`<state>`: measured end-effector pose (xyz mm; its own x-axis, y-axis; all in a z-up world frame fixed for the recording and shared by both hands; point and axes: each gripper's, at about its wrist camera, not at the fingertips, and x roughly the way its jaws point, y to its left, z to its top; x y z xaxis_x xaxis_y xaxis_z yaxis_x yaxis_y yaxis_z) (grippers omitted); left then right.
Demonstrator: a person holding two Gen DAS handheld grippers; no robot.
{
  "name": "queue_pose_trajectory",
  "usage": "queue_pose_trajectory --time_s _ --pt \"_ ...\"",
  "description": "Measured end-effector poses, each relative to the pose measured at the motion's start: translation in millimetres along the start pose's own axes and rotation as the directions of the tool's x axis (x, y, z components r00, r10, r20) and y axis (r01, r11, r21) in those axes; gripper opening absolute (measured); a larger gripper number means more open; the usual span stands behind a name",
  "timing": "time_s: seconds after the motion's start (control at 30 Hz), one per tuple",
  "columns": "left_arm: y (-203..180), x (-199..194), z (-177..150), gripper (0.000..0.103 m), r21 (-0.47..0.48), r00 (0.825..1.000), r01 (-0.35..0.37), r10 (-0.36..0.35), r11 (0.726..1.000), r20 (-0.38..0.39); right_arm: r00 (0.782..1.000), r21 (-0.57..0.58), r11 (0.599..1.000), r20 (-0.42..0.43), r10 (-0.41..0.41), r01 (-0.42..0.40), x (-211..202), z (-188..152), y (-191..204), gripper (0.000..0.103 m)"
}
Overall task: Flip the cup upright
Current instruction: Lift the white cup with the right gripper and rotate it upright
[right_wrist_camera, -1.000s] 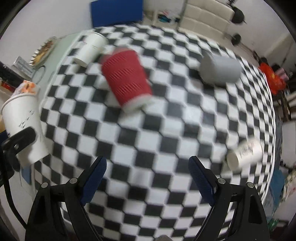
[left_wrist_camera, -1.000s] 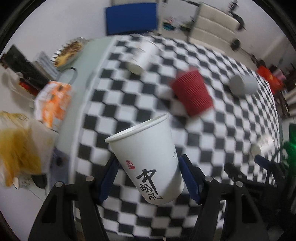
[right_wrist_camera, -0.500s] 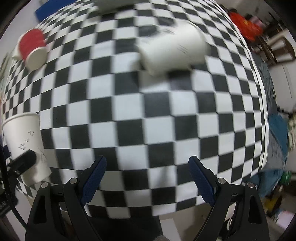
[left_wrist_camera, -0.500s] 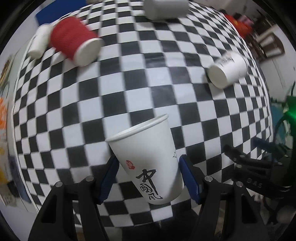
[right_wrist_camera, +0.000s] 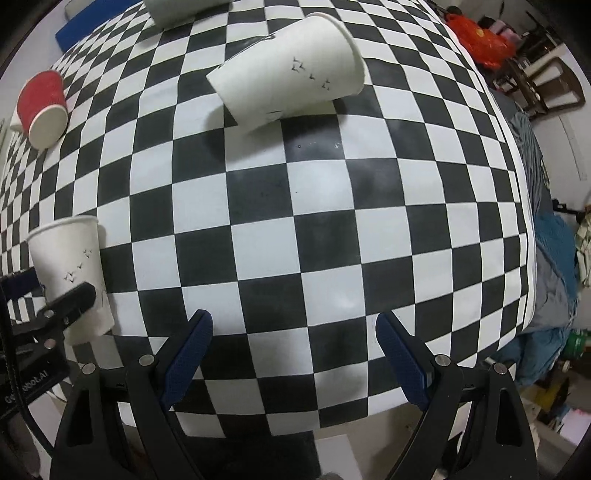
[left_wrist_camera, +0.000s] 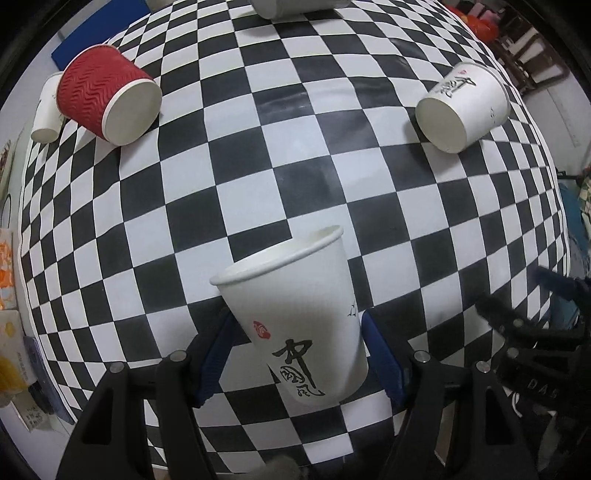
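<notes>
My left gripper (left_wrist_camera: 295, 354) is shut on a white paper cup (left_wrist_camera: 295, 314) with black calligraphy, mouth up and slightly tilted, near the front edge of the checkered table (left_wrist_camera: 295, 166). The same cup (right_wrist_camera: 70, 266) shows at the left of the right wrist view, held by the left gripper's fingers (right_wrist_camera: 70, 299). My right gripper (right_wrist_camera: 293, 358) is open and empty over the table's front. A second white cup (right_wrist_camera: 288, 70) lies on its side ahead of it; it also shows in the left wrist view (left_wrist_camera: 461, 107).
A red ribbed cup (left_wrist_camera: 107, 99) lies on its side at the far left, also in the right wrist view (right_wrist_camera: 42, 107). A small white cup (left_wrist_camera: 46, 110) lies behind it. A grey cup (left_wrist_camera: 295, 7) lies at the far edge. Clutter sits beyond the table's left and right edges.
Both grippers have swung right and lowered toward the table; the left one still holds the white cup. The lying white cup now sits nearer the right gripper.
</notes>
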<state>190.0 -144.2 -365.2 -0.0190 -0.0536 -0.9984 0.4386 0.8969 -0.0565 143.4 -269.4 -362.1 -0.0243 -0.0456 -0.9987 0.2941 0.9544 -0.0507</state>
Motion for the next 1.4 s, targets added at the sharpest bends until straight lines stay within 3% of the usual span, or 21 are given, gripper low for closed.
queue_pose_trajectory --time_s 0.03,0.1,0.13,0.27,0.3,0.5,0.7,0.77,0.97,1.13,1.4 --pt "0.7 1.1 1.4 0.07 -0.003 1.0 0.001 -0.001 1.0 -0.005 1.0 -0.001 1.0 0.001 0.001 -0.001 3.5 -9.3 2.5 0.091" --pt "5.6 4.4 2.3 0.087 -0.011 1.0 -0.005 0.005 1.0 -0.022 1.0 -0.013 1.0 0.008 -0.002 0.002 1.6 -11.7 6.9 0.091" --pt "17.6 2.8 -3.5 0.09 -0.018 1.0 0.005 -0.006 1.0 -0.022 1.0 -0.013 1.0 0.012 -0.002 0.002 0.5 -11.9 8.9 0.091" --pt "29.5 -2.0 -6.0 0.091 -0.052 0.999 0.037 -0.037 0.998 0.003 0.999 -0.015 1.0 0.029 0.018 -0.018 -8.5 -7.2 15.0 0.091" --pt "33.4 -3.7 -7.6 0.092 -0.061 0.999 0.046 -0.046 0.997 0.008 0.999 0.016 0.999 0.013 -0.051 0.051 -9.6 -7.9 13.4 0.091" --pt "72.2 -46.5 -16.2 0.093 -0.152 0.989 0.099 -0.081 0.983 0.12 1.0 0.02 1.0 0.023 -0.01 0.009 -29.5 -4.8 17.4 0.091" --pt "108.0 -82.1 -55.0 0.093 -0.268 0.95 -0.028 0.108 0.963 0.292 0.998 0.0 0.999 0.036 0.055 -0.055 -57.2 0.3 45.3 0.092" --pt "118.8 -79.1 -69.0 0.093 -0.296 0.943 -0.077 0.166 0.952 0.289 0.997 -0.026 0.997 0.03 0.073 -0.072 -56.0 -11.5 56.4 0.092" --pt "134.7 -44.7 -79.6 0.093 -0.344 0.962 -0.106 0.185 0.933 0.203 0.984 -0.107 0.979 -0.05 0.168 -0.173 -48.5 -8.4 112.1 0.092" --pt "135.2 -35.2 -90.5 0.093 -0.37 0.968 -0.105 0.18 0.923 0.173 0.976 -0.146 0.971 -0.136 0.172 -0.191 -20.9 -4.2 149.2 0.091" --pt "138.6 -20.2 -92.2 0.093 -0.377 0.972 -0.12 0.186 0.918 0.142 0.96 -0.168 0.966 -0.232 0.155 -0.197 8.9 15.0 173.8 0.091"
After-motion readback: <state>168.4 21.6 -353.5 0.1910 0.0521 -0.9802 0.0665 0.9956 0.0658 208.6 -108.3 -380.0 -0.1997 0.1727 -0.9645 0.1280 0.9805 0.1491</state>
